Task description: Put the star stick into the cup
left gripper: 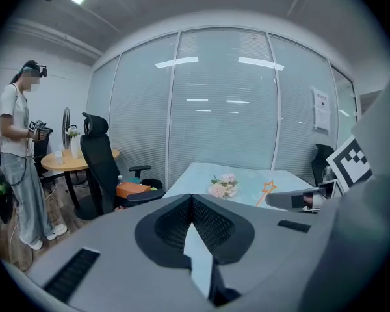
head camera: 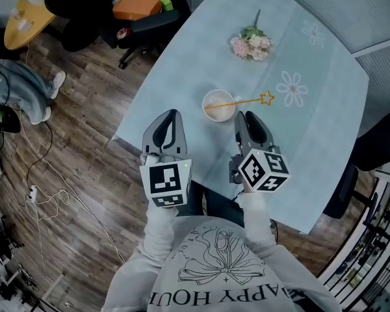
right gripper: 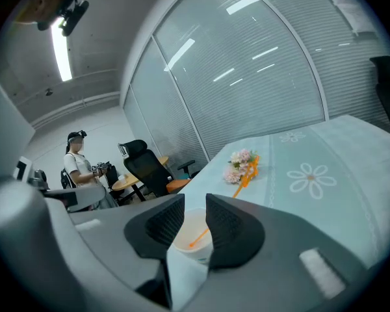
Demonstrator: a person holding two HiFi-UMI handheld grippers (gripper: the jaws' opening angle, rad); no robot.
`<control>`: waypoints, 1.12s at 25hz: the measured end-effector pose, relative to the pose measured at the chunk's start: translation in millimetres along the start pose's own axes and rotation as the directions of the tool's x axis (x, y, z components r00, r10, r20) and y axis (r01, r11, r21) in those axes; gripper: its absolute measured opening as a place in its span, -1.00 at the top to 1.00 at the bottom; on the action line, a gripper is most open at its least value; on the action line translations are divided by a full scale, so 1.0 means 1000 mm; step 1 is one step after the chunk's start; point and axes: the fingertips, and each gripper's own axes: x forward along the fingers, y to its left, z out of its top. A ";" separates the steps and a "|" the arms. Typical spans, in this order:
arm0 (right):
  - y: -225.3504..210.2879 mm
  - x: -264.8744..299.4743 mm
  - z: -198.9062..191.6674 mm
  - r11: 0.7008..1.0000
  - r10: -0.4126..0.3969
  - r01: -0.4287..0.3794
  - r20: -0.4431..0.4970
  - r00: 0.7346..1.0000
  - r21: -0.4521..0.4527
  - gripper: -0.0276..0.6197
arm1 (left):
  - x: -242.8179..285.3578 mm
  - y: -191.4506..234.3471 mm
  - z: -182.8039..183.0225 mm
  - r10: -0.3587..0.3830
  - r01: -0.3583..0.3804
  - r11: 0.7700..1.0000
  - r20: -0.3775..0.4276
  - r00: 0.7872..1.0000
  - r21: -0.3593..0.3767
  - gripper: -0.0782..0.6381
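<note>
1. Star stick [head camera: 239, 102] stands with its lower end in the cup [head camera: 218, 105]; it leans over the rim, star end out above the table [head camera: 312, 148].
2. Your right gripper [head camera: 248, 116]: claw wide, gripping nothing; the cup shows through the gap, pads not pressing it.
3. Your left gripper [head camera: 171, 114]: claw closed, tips together, empty; it is left of the cup.
4. Flower bunch [head camera: 251, 45] lies well beyond the cup.

Worktop [head camera: 325, 142] has a pale blue cloth over it, matt and smooth. Cup [head camera: 206, 102] looks like white paper, dull inside. Star stick [head camera: 247, 101] reads as orange plastic with a slight sheen. Floor [head camera: 84, 168] is wood-look planks. Left gripper [head camera: 171, 114] and right gripper [head camera: 247, 116] are matt grey plastic, jaws lined with black ribbed pads.
</note>
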 end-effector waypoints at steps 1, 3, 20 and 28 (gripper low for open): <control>0.007 -0.004 0.009 1.000 0.010 -0.010 0.020 1.000 -0.017 0.57 | -0.003 0.000 0.005 0.001 -0.001 1.000 0.012 1.000 -0.001 0.76; 0.021 -0.011 0.029 0.998 0.030 -0.026 0.067 0.997 -0.060 0.57 | -0.009 0.000 0.018 0.002 -0.002 1.000 0.040 0.999 -0.001 0.76; 0.086 -0.076 0.164 0.946 0.110 0.014 0.363 0.925 -0.324 0.64 | -0.066 -0.003 0.133 0.018 -0.030 0.999 0.294 0.956 0.038 0.76; 0.094 -0.089 0.187 0.932 0.110 0.049 0.412 0.904 -0.358 0.71 | -0.081 0.000 0.156 0.033 -0.049 0.998 0.343 0.939 0.038 0.76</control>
